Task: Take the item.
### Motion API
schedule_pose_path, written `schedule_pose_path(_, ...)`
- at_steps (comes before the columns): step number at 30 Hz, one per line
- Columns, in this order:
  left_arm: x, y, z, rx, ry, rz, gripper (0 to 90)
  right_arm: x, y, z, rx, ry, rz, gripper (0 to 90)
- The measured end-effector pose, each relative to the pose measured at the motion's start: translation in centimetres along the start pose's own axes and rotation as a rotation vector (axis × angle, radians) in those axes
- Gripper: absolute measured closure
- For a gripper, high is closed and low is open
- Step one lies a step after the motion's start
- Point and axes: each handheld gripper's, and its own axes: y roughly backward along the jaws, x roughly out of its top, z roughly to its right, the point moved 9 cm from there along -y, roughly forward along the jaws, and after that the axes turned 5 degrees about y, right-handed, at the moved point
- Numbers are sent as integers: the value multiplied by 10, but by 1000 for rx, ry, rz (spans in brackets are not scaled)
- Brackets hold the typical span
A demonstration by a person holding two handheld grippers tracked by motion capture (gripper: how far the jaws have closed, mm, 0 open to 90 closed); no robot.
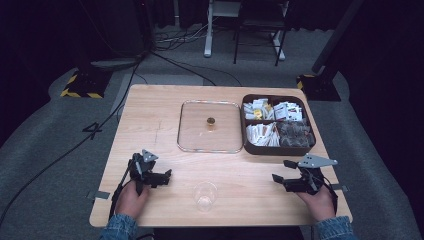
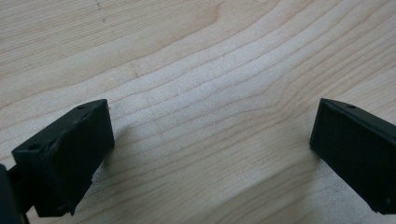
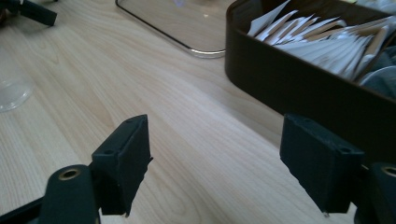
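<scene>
Two grippers rest low over the near half of the worktop [image 1: 150, 110], and we hold one in each hand. Our left gripper [image 1: 167, 175] sits at about eight o'clock from the worktop's middle, its jaws spread wide over bare wood with nothing between them, as the left gripper view makes plain. Our right gripper [image 1: 281, 170] sits at about four o'clock, its jaws also apart and empty, pointing toward ten o'clock, just short of the dark brown box [image 1: 275, 149]. That box of paper packets [image 1: 262, 134] stands at two o'clock, touching the right edge of the clear glass lid [image 1: 192, 127], which lies flat at twelve o'clock with a small gold knob [image 1: 211, 121] at its centre. A clear plastic cup [image 1: 205, 195] stands upright at six o'clock, between our two grippers and touched by neither.
</scene>
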Motion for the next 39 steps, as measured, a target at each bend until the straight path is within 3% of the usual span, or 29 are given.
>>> schedule_pose_path(9, 0, 0, 0, -1, -2, 0, 0, 14, 11, 10, -17, -49, 50, 242)
schedule_pose_path(18, 0, 0, 0, -1, -2, 0, 0, 28, 20, 23, -84, -88, 97, 198)
schedule_pose_path(23, 0, 0, 0, -1, -2, 0, 0, 34, 24, 27, -96, -68, 93, 222)
schedule_pose_path(33, 0, 0, 0, -1, -2, 0, 0, 49, 32, 51, -127, -120, 90, 257)
schedule_pose_path(39, 0, 0, 0, -1, -4, -1, 0, 53, 33, 64, -148, -123, 74, 271)
